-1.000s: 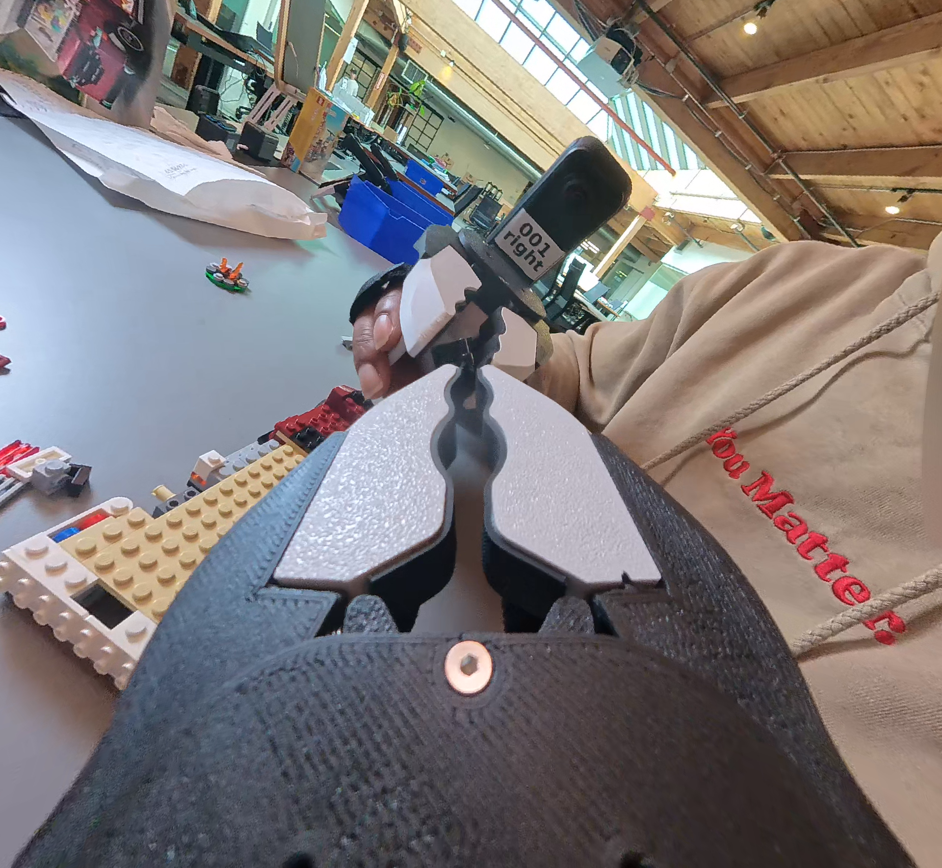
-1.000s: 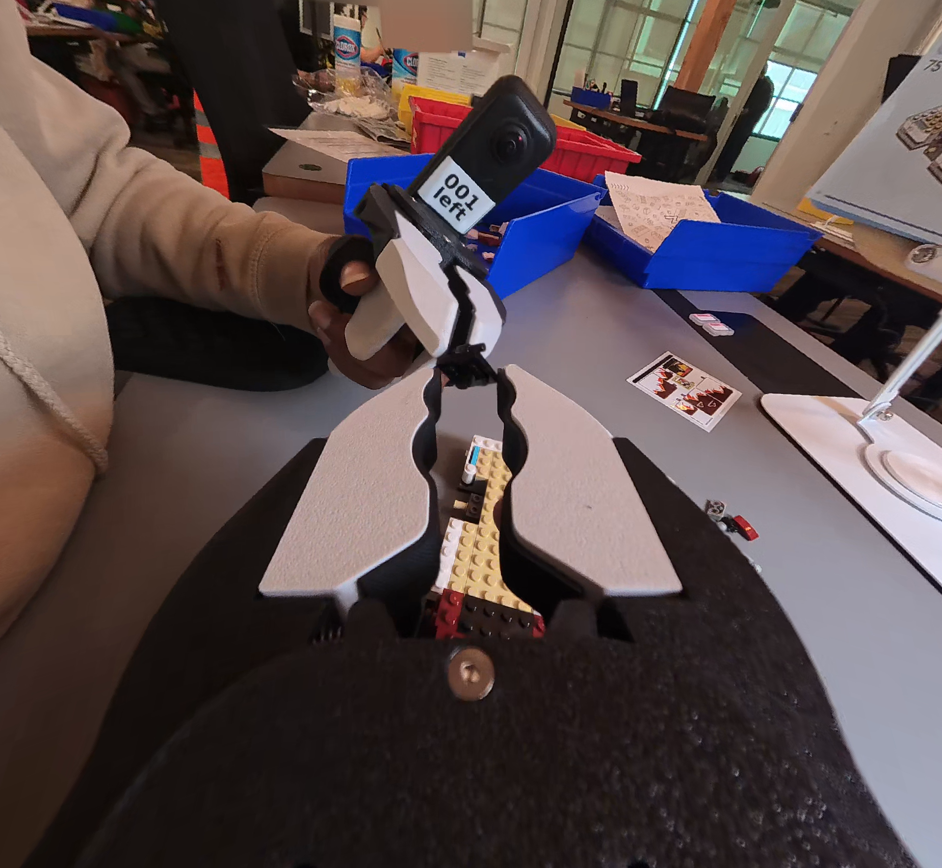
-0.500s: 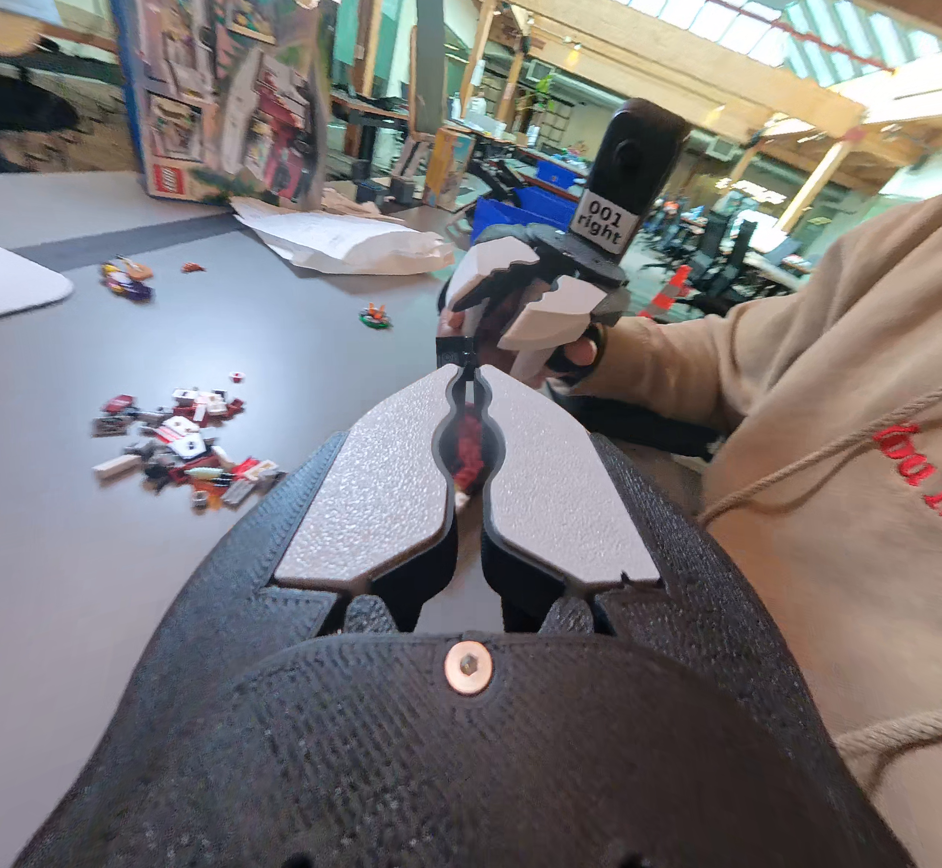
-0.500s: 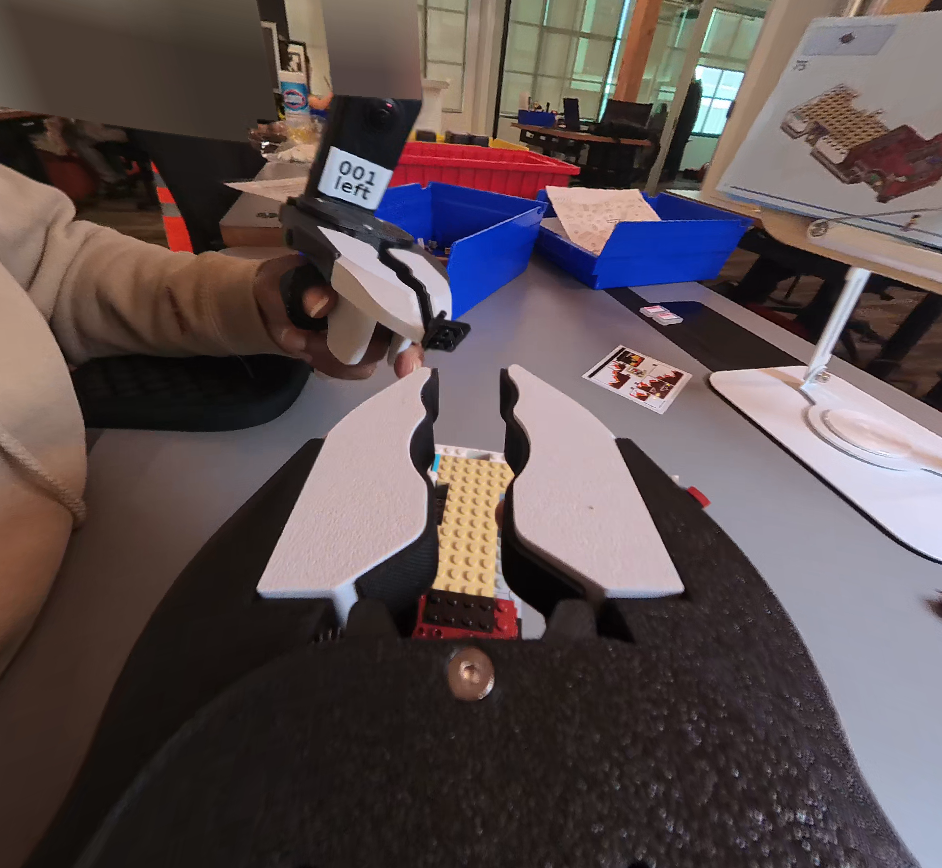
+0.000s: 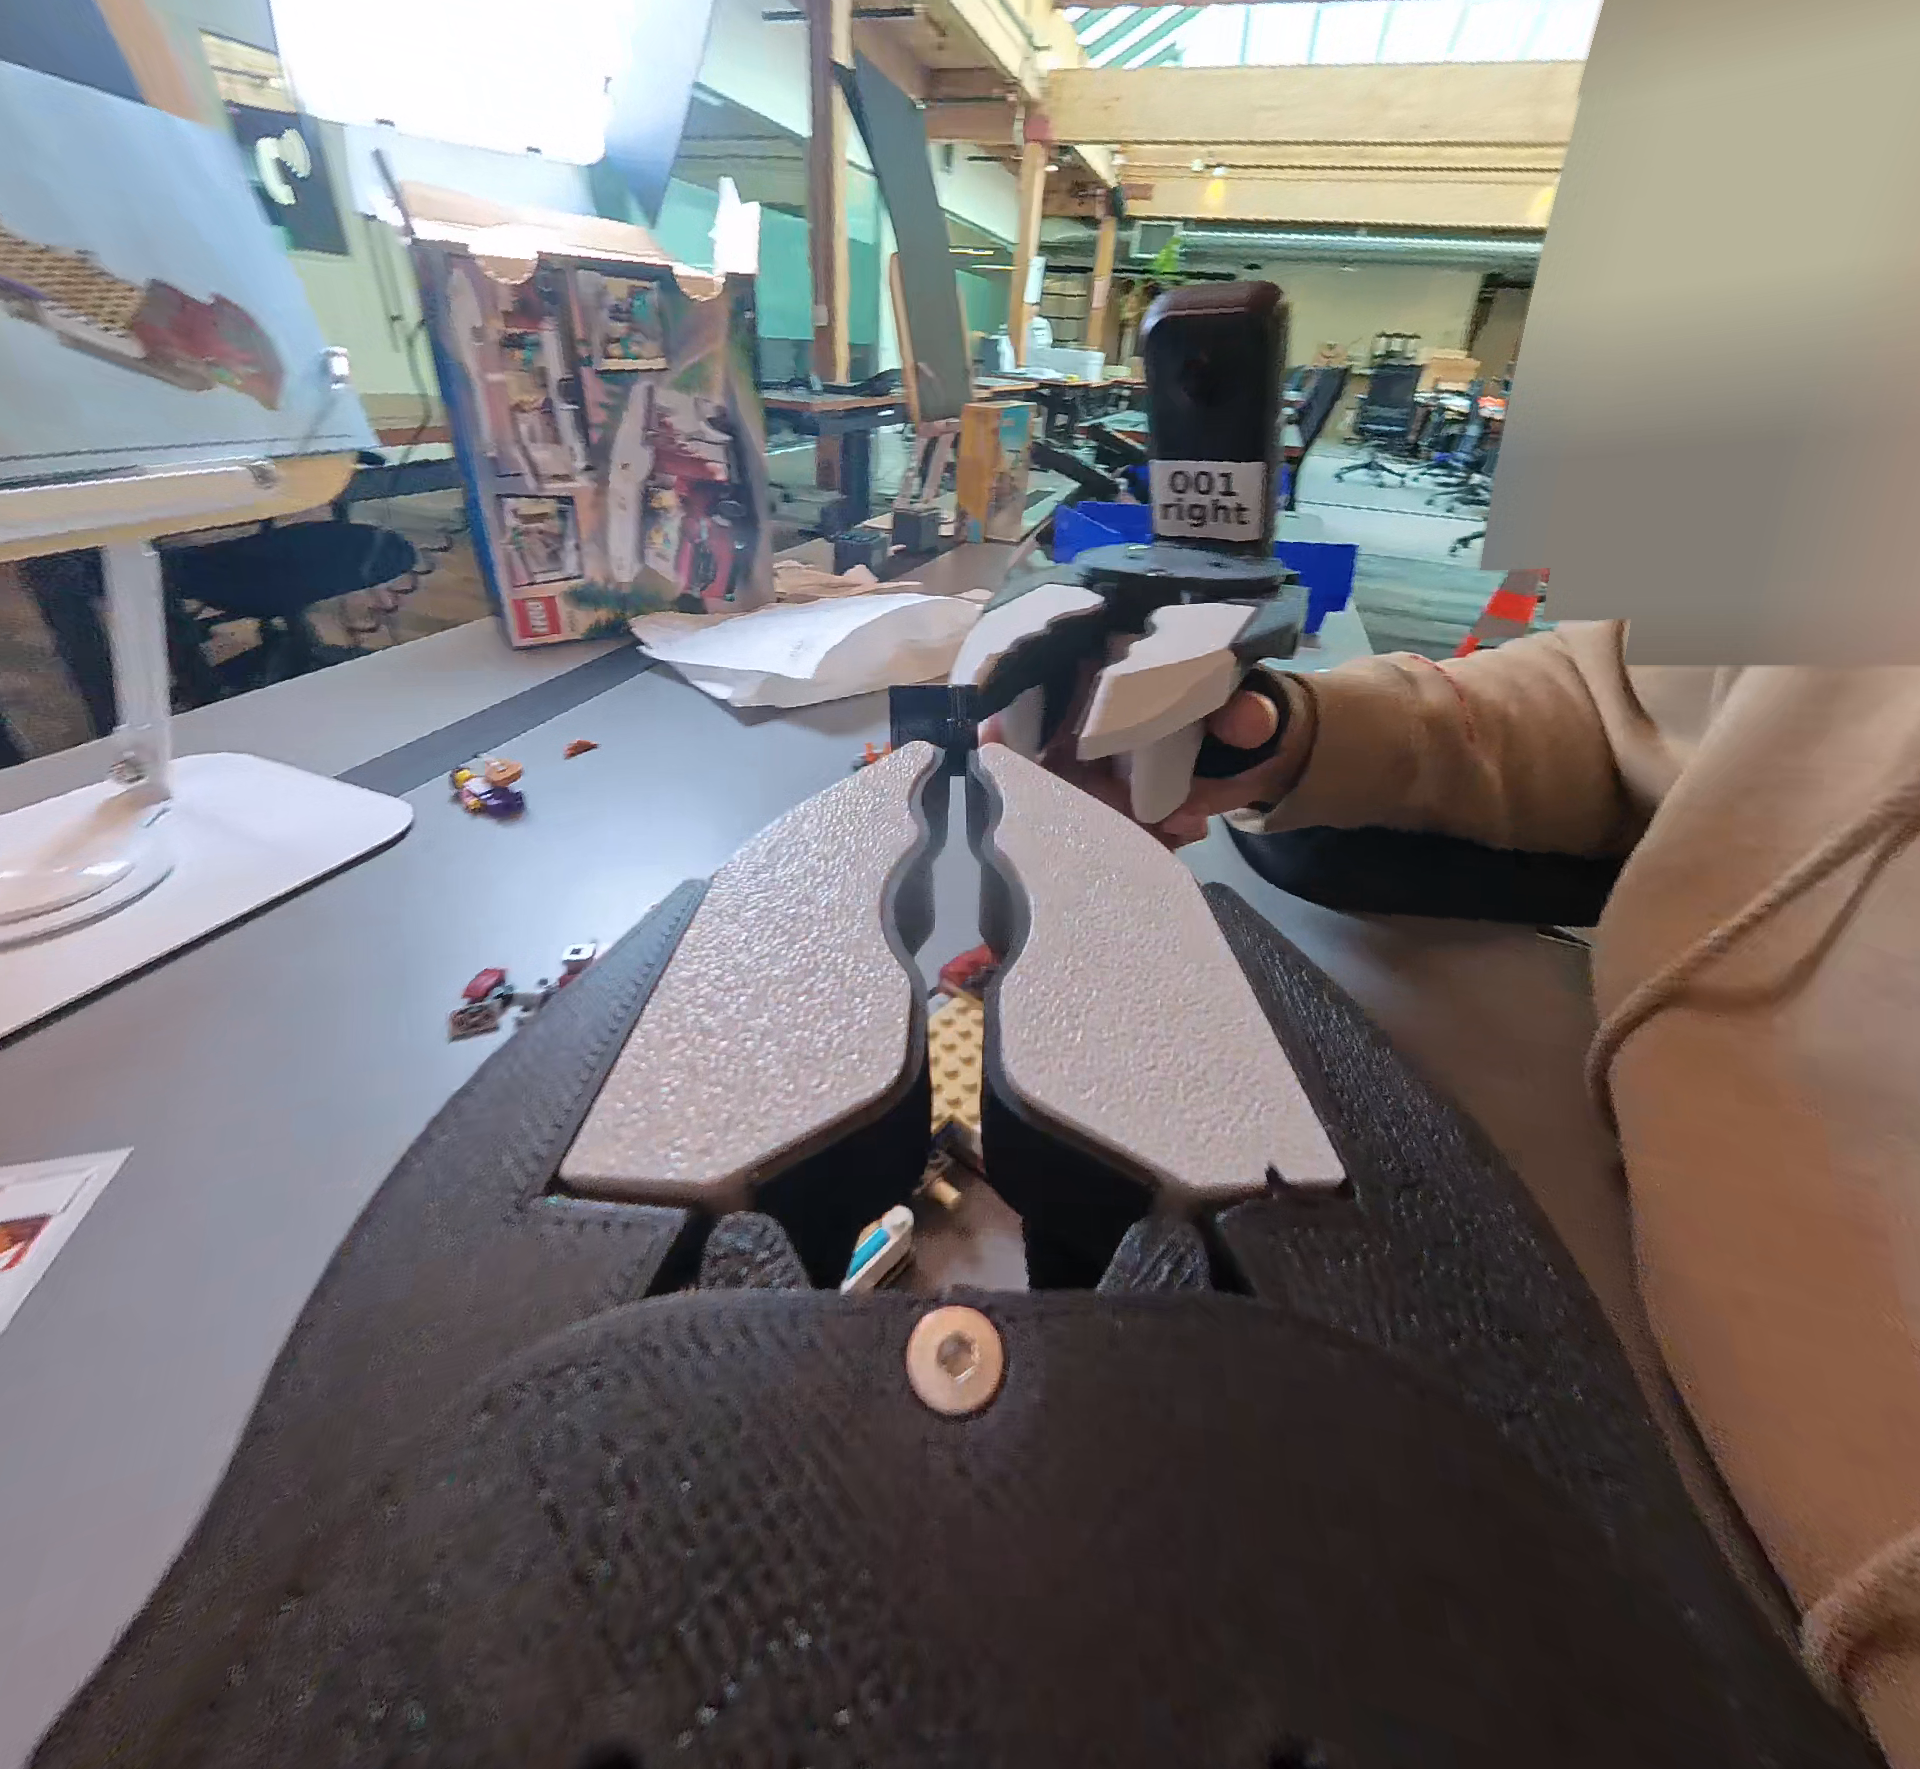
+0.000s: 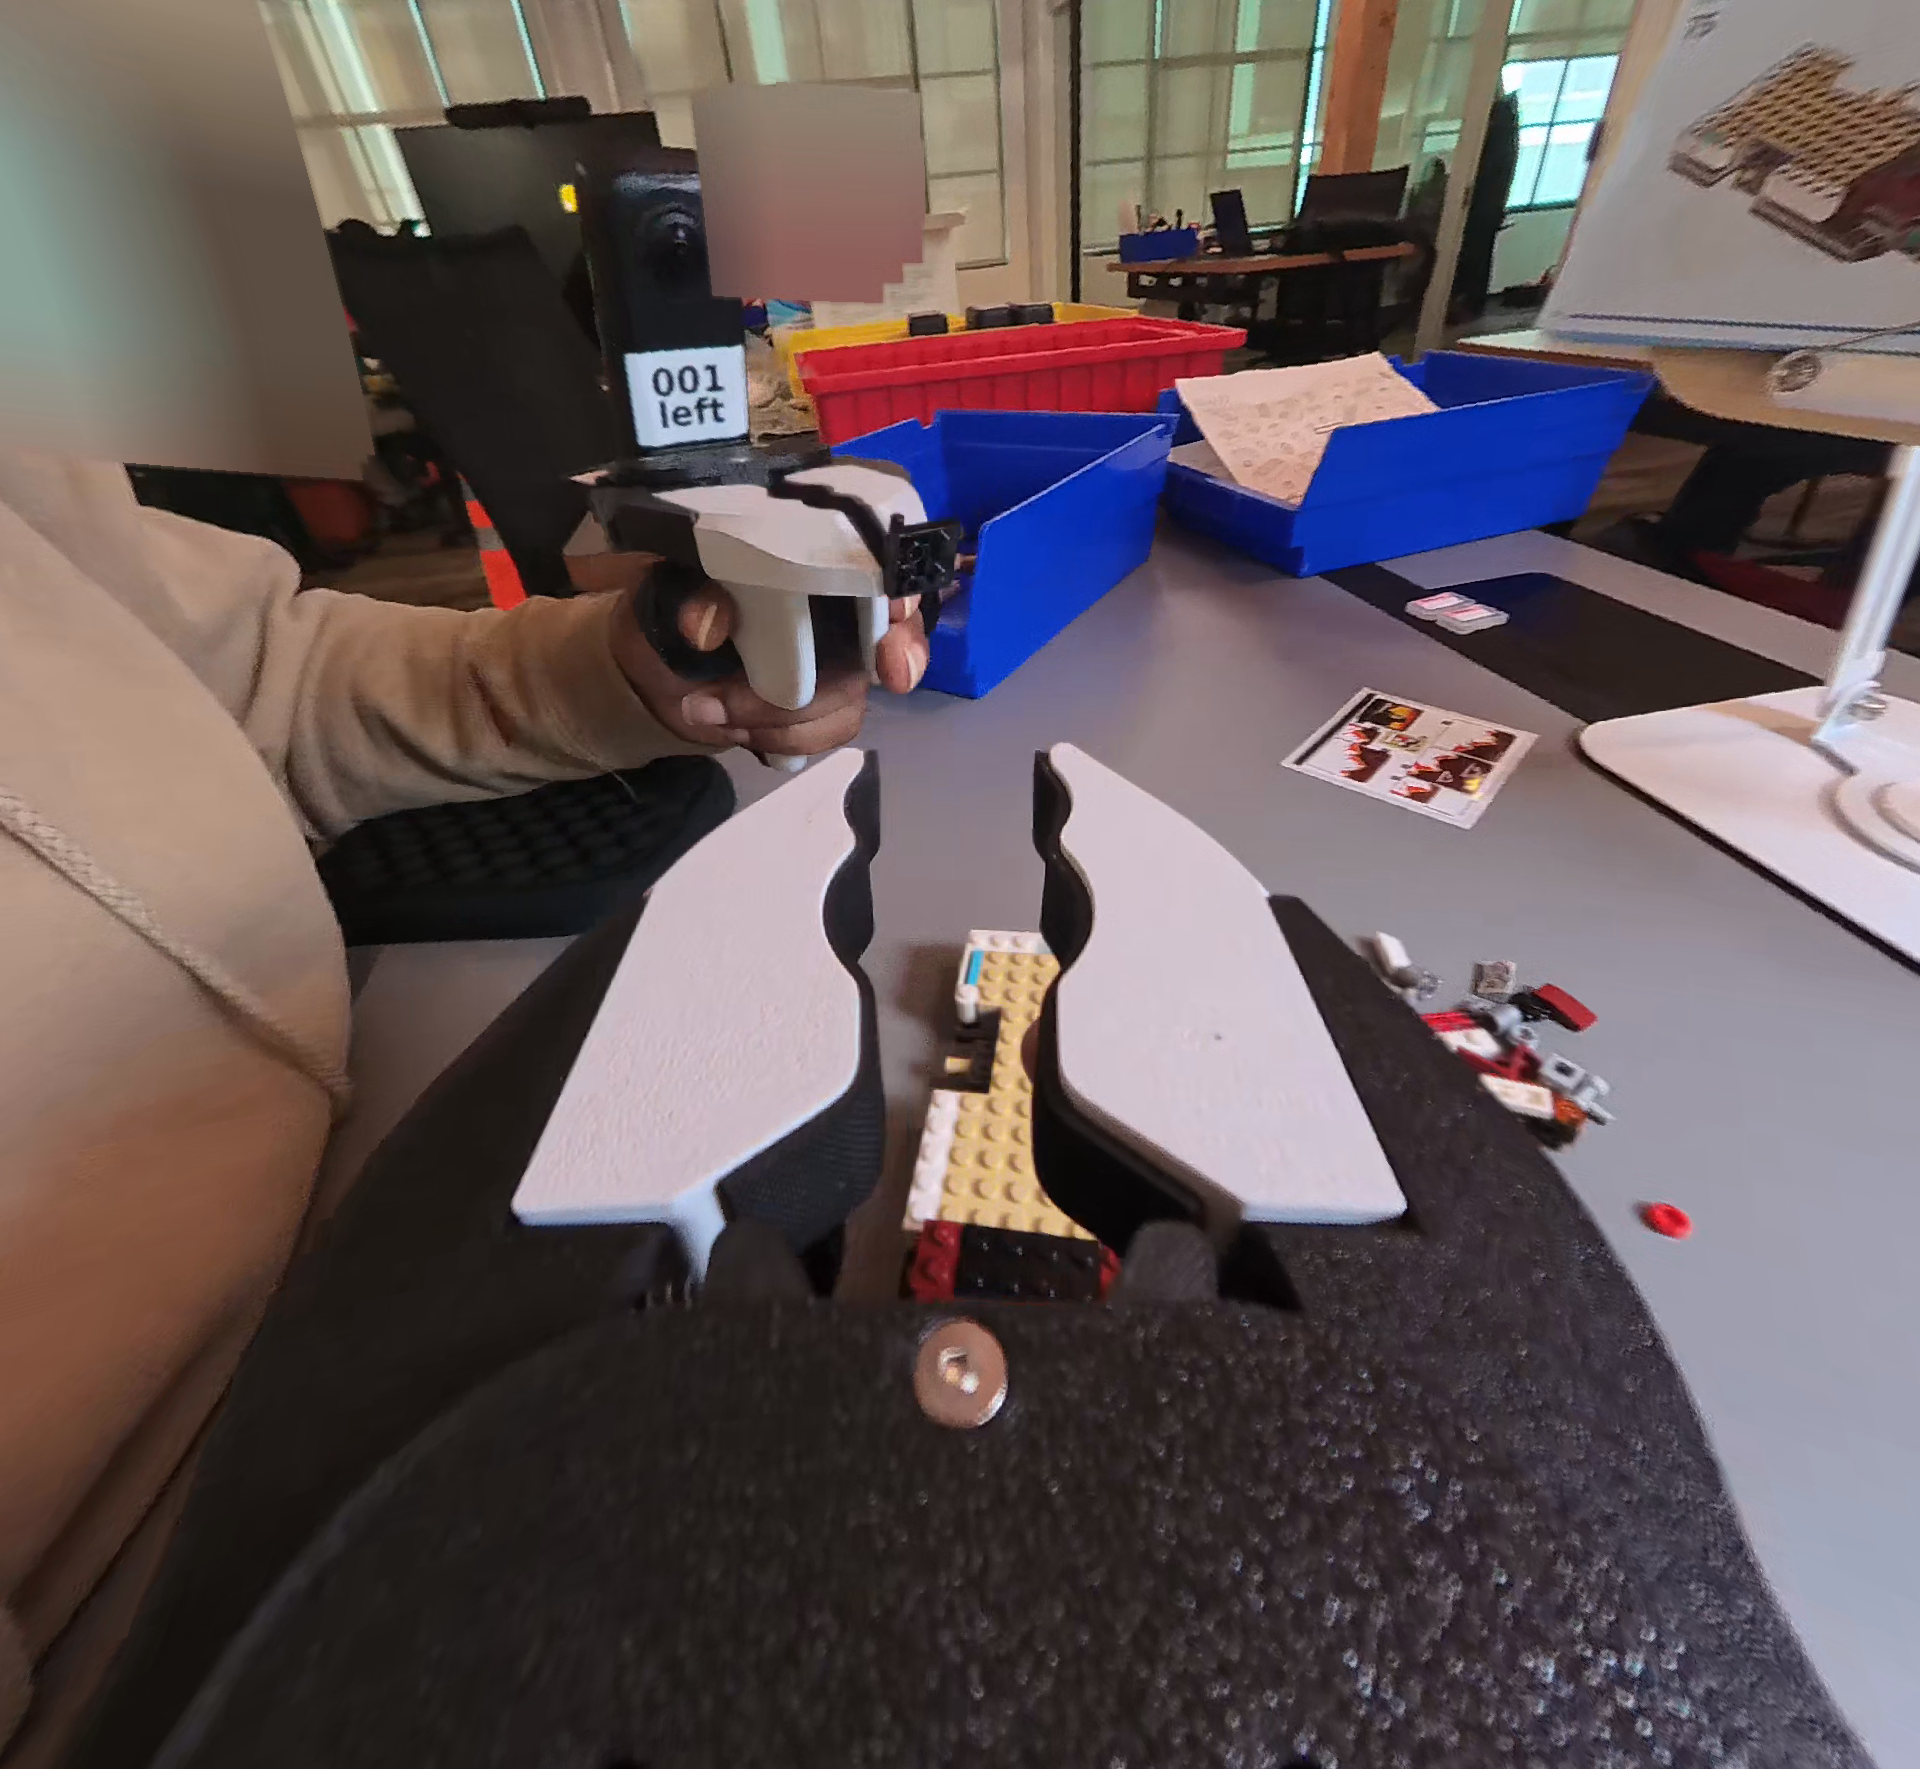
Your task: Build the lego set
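Left tongs (image 5: pixel 957 763) clamped; right tongs (image 6: pixel 956 763) agape

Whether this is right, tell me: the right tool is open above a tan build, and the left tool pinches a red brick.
Not red: the brick in the left tool is black, per the right wrist view. The right tool is open above the build.

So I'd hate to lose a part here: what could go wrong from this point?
The left claw pinches a small black piece only at its very tips; it could slip out and drop. The right claw is open over the tan brick build; a careless dip might knock it into the loose pieces beside it.
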`<state>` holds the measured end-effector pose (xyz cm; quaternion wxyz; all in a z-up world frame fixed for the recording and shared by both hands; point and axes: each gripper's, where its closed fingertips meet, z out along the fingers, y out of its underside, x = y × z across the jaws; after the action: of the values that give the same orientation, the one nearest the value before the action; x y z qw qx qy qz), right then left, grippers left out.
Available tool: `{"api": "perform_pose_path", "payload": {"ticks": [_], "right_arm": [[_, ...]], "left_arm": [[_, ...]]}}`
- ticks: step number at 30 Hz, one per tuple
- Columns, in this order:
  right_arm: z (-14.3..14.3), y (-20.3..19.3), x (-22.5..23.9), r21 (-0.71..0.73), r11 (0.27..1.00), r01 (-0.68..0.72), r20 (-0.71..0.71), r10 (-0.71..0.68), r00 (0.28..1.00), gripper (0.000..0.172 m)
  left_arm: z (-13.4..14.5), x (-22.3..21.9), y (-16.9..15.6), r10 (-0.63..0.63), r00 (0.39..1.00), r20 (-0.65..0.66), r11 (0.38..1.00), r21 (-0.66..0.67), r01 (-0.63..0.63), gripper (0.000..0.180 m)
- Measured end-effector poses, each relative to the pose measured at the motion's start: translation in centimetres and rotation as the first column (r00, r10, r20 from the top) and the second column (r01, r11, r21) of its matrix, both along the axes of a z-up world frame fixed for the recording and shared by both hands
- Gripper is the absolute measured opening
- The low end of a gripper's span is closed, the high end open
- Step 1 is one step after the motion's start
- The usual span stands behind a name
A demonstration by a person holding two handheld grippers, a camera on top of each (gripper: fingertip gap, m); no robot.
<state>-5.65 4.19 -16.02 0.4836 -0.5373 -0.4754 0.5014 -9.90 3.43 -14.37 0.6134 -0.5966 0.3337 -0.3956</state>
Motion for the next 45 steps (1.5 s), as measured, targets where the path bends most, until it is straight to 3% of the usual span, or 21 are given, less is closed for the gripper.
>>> {"api": "perform_pose_path", "payload": {"ticks": [6,11,15,22,28,33,38,45], "right_arm": [[-0.9,-2.9,-1.5,-0.015,0.990,-0.140,0.043,0.140,0.989,0.042],[-1.0,-3.7,-1.4,0.002,0.983,-0.181,0.032,0.181,0.983,0.008],[-0.9,-3.6,-1.2,0.017,0.985,-0.169,0.028,0.169,0.985,0.001],[-1.1,-3.8,-0.9,-0.027,0.977,-0.213,0.034,0.214,0.976,0.034],[-0.9,-4.3,-0.7,-0.065,0.964,-0.256,-0.003,0.257,0.966,0.018],[-0.3,-3.9,-0.6,-0.232,0.922,-0.310,-0.102,0.293,0.951,0.016],[0.4,-3.0,-0.6,-0.387,0.860,-0.332,-0.194,0.276,0.941,0.016],[0.1,-2.6,-0.8,-0.377,0.879,-0.292,-0.169,0.244,0.955,0.016]], "left_arm": [[-1.2,3.6,-3.4,-0.214,0.977,-0.014,0.977,-0.002,0.214,0.003],[-1.6,4.2,-3.7,-0.259,0.966,0.023,0.965,-0.048,0.259,0.003],[-1.7,4.2,-3.6,-0.265,0.963,0.040,0.962,-0.065,0.267,0.003],[-2.2,4.4,-3.5,-0.250,0.968,0.007,0.966,-0.070,0.250,0.003],[-2.2,4.6,-3.6,-0.249,0.969,0.002,0.966,-0.073,0.248,0.003],[-1.7,4.7,-3.2,-0.189,0.982,-0.011,0.981,-0.055,0.188,0.004],[-1.9,4.3,-2.2,-0.144,0.989,0.017,0.979,-0.145,0.145,0.002],[-1.2,4.1,-2.1,-0.170,0.975,0.141,0.949,-0.242,0.201,0.003]]}}
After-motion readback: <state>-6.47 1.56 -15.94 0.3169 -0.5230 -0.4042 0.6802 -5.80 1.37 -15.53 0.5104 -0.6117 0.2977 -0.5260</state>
